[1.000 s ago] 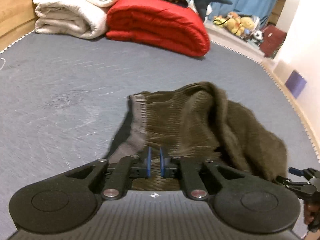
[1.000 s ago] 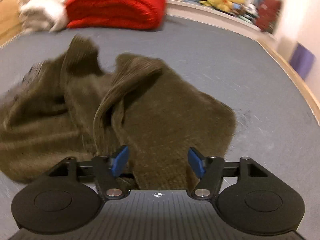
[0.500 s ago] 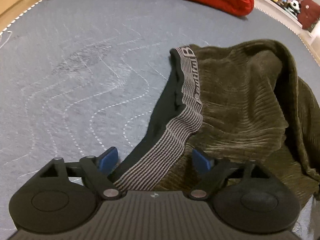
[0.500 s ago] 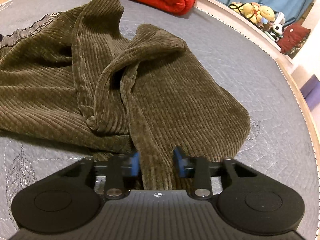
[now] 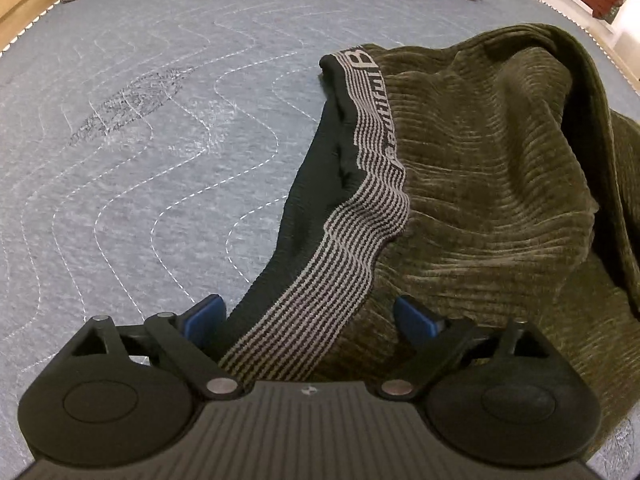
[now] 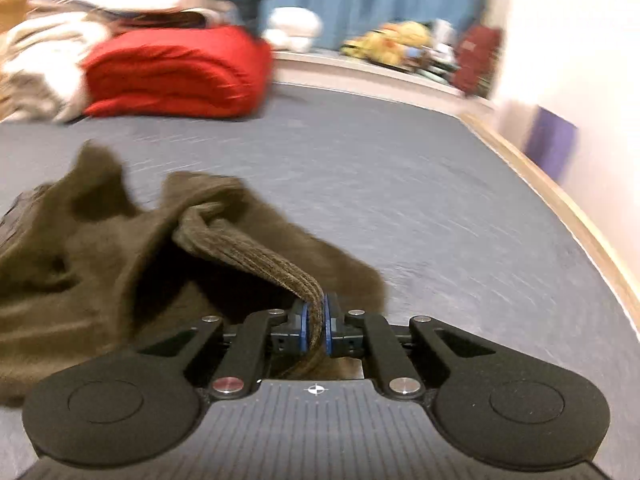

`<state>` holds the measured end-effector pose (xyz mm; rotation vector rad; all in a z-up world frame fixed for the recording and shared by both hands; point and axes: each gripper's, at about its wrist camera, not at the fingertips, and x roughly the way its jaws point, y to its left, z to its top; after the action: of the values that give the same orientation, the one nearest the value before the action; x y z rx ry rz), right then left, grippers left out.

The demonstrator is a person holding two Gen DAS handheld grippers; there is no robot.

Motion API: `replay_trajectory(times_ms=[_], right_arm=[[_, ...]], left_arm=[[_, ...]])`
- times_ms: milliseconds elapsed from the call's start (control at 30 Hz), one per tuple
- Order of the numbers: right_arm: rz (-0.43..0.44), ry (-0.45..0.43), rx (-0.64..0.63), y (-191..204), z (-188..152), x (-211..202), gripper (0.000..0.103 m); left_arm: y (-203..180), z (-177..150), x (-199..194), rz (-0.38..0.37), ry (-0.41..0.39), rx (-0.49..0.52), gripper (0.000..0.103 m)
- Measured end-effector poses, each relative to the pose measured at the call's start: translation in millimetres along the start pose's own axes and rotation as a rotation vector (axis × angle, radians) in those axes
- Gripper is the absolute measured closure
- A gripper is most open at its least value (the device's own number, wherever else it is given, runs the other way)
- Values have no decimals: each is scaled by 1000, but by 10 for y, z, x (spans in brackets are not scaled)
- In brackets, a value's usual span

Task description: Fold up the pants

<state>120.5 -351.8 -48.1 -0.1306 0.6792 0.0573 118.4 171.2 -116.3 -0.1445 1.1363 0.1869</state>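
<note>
Olive-brown corduroy pants [image 5: 492, 184] lie crumpled on the grey quilted mattress [image 5: 140, 140]. Their striped grey-and-black waistband [image 5: 360, 208] runs from the middle of the left wrist view down between my left fingers. My left gripper [image 5: 310, 320] is open, its blue pads on either side of the waistband, low over the mattress. In the right wrist view my right gripper [image 6: 315, 322] is shut on a bunched edge of the pants [image 6: 256, 256] and holds it lifted off the mattress [image 6: 440, 208]. The rest of the pants trails down to the left.
A folded red blanket [image 6: 176, 72] and white bedding [image 6: 36, 68] lie at the far end of the mattress. Stuffed toys [image 6: 396, 44] sit on a ledge beyond. A wooden bed edge [image 6: 560, 204] and a white wall are on the right.
My left gripper let go of the waistband and opened, then dropped low over it. My right gripper closed on a pants edge and has lifted it off the mattress.
</note>
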Motion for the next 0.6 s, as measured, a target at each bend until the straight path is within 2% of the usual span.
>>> replay_trajectory(times_ms=[133,200,300,367,433,500,533,567,600], right_arm=[[-169,21,157,-311,-26,120,96],[-220,53,265,-442,-65,198,96],[-244,109,360,-505,-142,322,95],[-248,149,341,-415,-153,430,93],[-229,146,327,-371,-123,484,90],[-177,100,329,-443,-126,436,69],[-152,87,316,-449,-116,437,46],[-138,75,288,-439,-111,434,33],[-123,66,250,-384,-99,464,32]], left_arm=[[-19,-33,-41,-4,-2,37,8],[-43,-51,-60,-5,-3,58,8],[-71,-75,-70,-6,2,81,8],[-60,-76,-79,-6,3,80,8],[-33,-62,-91,-5,1,69,8],[-17,-56,-82,-10,-1,57,8],[-21,-60,-72,-11,1,56,8],[-37,-67,-63,-9,1,59,8],[-54,-67,-57,-4,-3,68,8]])
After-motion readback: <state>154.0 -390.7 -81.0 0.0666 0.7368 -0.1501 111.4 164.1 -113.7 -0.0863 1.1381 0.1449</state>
